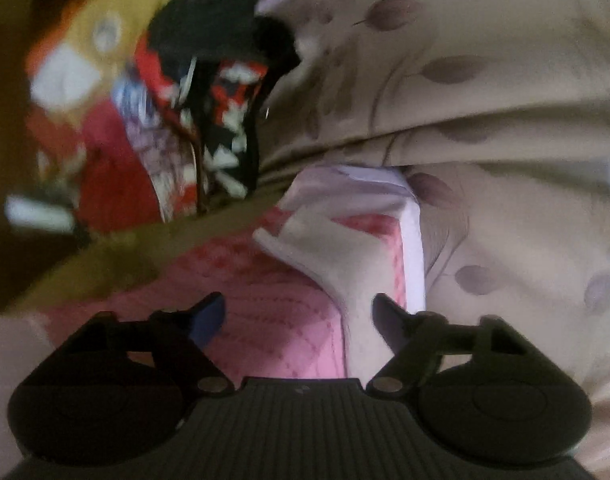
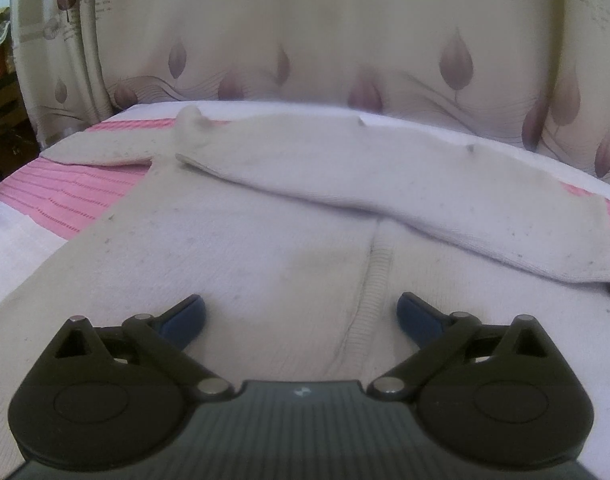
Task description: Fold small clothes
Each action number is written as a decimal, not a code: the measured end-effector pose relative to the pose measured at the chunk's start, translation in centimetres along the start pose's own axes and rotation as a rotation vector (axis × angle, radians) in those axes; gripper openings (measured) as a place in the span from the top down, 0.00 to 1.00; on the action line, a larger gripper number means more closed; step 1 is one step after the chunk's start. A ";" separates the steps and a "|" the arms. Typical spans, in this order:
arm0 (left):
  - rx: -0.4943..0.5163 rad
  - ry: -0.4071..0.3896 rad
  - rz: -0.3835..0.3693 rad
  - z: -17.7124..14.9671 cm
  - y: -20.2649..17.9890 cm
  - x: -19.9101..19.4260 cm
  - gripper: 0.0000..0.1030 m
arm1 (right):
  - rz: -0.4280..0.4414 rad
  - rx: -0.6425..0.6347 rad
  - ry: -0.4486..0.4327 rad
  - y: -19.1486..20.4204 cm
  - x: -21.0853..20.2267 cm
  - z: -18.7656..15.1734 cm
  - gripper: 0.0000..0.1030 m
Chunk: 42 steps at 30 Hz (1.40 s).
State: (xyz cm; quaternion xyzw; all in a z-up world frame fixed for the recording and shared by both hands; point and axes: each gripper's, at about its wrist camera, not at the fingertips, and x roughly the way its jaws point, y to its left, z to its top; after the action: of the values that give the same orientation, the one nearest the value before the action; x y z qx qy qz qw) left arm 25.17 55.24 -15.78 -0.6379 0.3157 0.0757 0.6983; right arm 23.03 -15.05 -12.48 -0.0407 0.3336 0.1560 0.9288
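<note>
Right now the white knit garment (image 2: 265,240) lies spread flat on the pink quilted cover (image 2: 61,196), 1 sleeve folded across its upper part toward the right edge. Above its middle, the right gripper (image 2: 301,316) hangs with jaws wide apart, holding nothing. The left gripper (image 1: 297,316), partly spread and empty, hovers beside the garment's edge; a blurred pile of coloured clothes (image 1: 153,128) sits beyond the cover's far left corner.
</note>
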 end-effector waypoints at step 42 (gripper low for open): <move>0.978 0.247 -0.194 -58.5 -35.5 13.2 0.96 | 0.191 0.621 -0.296 -16.6 -13.2 -6.7 0.00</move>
State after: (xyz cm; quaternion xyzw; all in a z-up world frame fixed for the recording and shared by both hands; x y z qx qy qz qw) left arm 33.53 -9.84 7.86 -0.2670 0.3335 -0.2220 0.8765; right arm 14.59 -35.43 -9.80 0.2979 0.2291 0.1376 0.9164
